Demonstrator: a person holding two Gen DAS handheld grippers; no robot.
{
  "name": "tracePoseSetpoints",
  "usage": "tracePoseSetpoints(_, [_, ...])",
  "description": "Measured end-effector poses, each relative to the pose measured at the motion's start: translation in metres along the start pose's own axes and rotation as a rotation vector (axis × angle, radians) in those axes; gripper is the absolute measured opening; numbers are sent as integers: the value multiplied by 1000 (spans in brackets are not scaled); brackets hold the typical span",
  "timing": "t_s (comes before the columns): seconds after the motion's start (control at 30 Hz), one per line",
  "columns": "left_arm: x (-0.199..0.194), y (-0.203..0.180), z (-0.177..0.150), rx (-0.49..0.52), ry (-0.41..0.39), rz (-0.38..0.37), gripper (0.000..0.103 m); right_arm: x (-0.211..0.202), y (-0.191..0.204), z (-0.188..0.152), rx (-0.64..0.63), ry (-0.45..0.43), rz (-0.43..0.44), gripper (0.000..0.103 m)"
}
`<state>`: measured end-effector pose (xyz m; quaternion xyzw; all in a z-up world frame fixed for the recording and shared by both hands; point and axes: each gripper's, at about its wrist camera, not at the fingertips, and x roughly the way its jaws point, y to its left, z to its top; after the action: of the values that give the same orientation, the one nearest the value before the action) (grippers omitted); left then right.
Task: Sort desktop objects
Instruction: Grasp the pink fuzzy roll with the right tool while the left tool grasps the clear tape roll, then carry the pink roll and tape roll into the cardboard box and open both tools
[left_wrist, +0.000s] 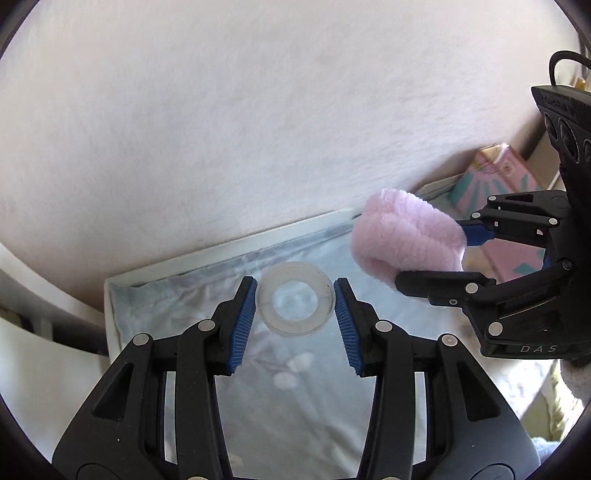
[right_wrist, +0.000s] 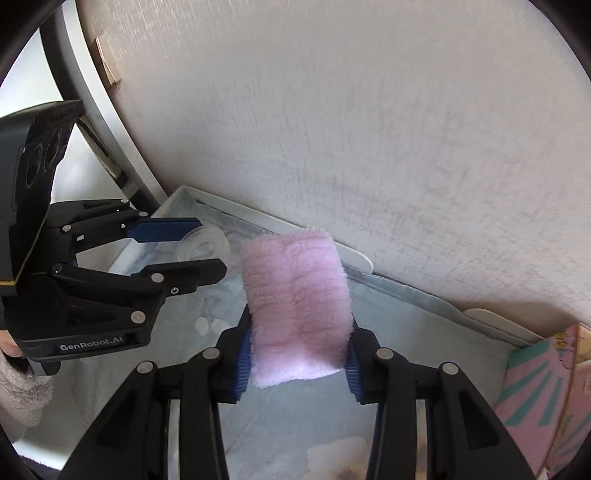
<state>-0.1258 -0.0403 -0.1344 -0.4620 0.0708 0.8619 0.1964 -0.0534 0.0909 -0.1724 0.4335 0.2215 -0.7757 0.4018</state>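
Observation:
A clear roll of tape (left_wrist: 295, 303) lies flat on the pale blue desk mat (left_wrist: 295, 387), near the back wall. My left gripper (left_wrist: 295, 295) is open, its blue pads on either side of the roll with a small gap each side. The roll also shows in the right wrist view (right_wrist: 207, 242), between the left gripper's fingers (right_wrist: 192, 247). My right gripper (right_wrist: 299, 321) is shut on a folded fluffy pink cloth (right_wrist: 295, 306) and holds it above the mat. In the left wrist view the pink cloth (left_wrist: 406, 236) hangs to the right of the tape.
A white textured wall (left_wrist: 258, 129) rises just behind the mat. A pink and teal patterned box (right_wrist: 543, 391) stands at the right end of the desk and also shows in the left wrist view (left_wrist: 495, 177). A white desk rim (left_wrist: 229, 251) runs along the wall.

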Motion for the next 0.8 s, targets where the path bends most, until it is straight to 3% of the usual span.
tracePoseSetpoints(0.23, [-37,-30,7,75,-35,-16,40,-68,-14,-14,4,-22,-46,38])
tracePoseSetpoints(0.5, [-56,-96,72,192,-84,-55,40,-137,-62,-35,50,-71,-121,38])
tracePoseSetpoints(0.8, [-40,-184,102,298,-68,-135,40,-187,-134,-89,165,-54,-180,38])
